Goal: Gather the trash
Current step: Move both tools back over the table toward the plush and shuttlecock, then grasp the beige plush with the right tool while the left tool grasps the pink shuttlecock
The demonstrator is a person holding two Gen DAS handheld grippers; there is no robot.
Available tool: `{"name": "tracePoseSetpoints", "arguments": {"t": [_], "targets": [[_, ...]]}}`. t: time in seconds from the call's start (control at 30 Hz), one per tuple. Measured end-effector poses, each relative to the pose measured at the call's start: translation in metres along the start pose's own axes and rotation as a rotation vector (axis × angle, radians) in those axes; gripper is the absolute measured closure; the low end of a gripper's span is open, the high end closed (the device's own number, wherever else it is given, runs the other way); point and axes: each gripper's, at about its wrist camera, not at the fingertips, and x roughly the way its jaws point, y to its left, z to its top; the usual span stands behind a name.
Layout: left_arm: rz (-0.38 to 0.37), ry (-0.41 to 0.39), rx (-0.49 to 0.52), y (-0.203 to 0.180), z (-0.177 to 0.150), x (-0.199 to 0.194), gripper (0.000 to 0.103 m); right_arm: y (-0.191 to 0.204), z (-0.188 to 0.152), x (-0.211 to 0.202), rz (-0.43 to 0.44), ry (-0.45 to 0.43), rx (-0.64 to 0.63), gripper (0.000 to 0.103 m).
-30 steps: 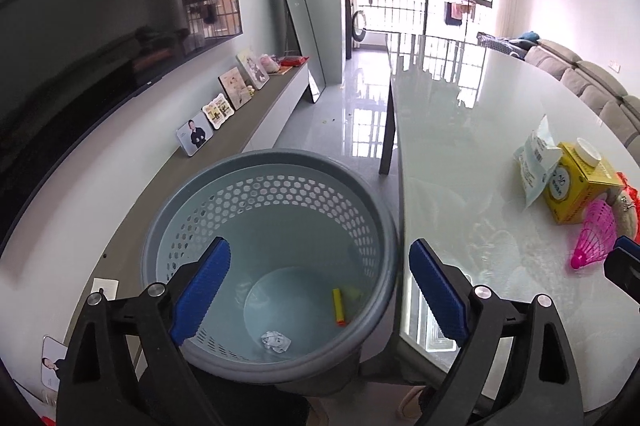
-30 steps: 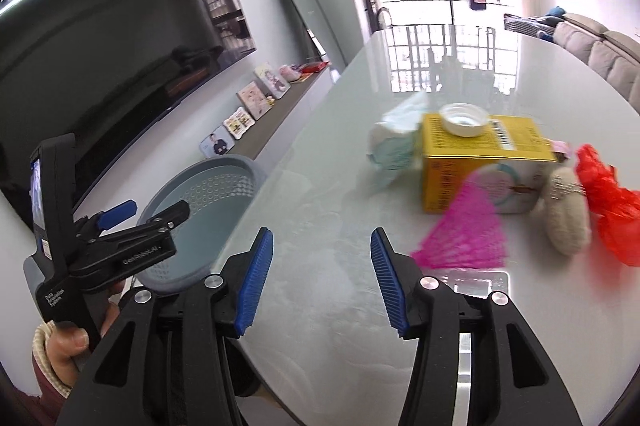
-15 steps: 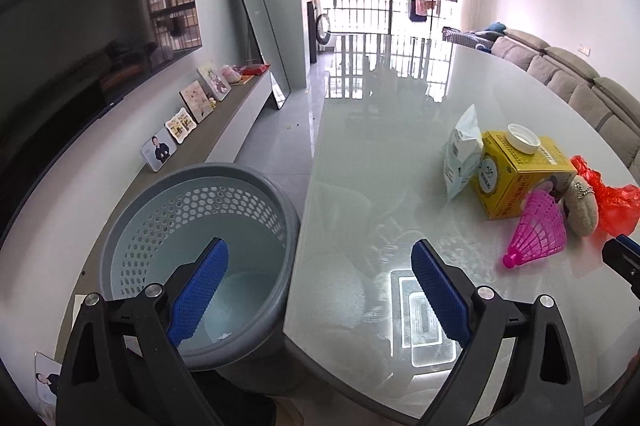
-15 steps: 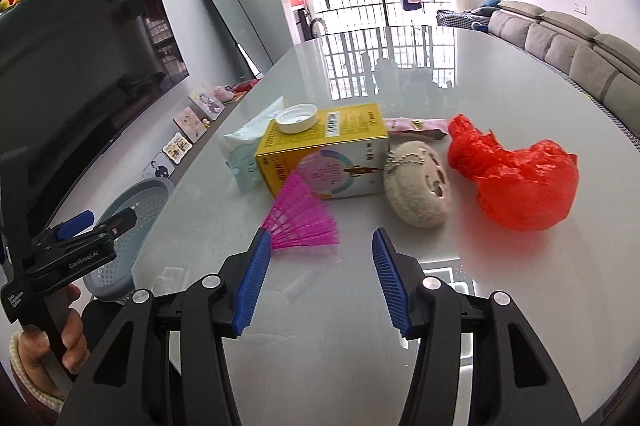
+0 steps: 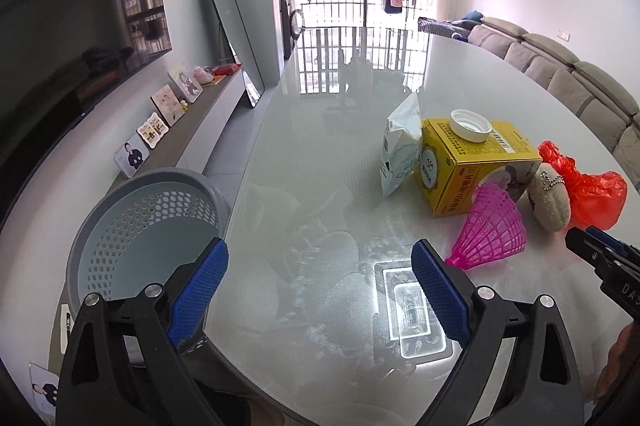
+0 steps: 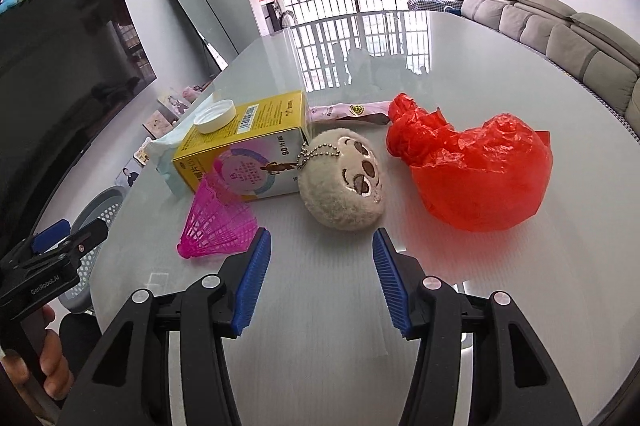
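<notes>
Both the left gripper and right gripper hold jaws apart, empty, above the bench near edge.

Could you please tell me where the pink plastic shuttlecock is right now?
The pink plastic shuttlecock lies on the glass table, lower left in the right wrist view, against the yellow cardboard box, left of the beige plush ball.

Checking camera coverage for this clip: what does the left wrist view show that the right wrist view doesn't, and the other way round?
Only the left wrist view looks into the grey basket beside the table. Only the right wrist view shows the pink wrapper behind the plush ball. Both show the yellow box, pink shuttlecock and red bag, with the left gripper and right gripper open and empty.
</notes>
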Motion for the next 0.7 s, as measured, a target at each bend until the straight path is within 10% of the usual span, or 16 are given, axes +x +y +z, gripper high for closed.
{"name": "tracePoseSetpoints", "arguments": {"t": [0.7], "targets": [[-0.041, 0.054, 0.042, -0.013, 0.001, 0.025, 0.012, 0.016, 0.033, 0.058, -0.143, 0.032, -0.088, 0.047]]}}
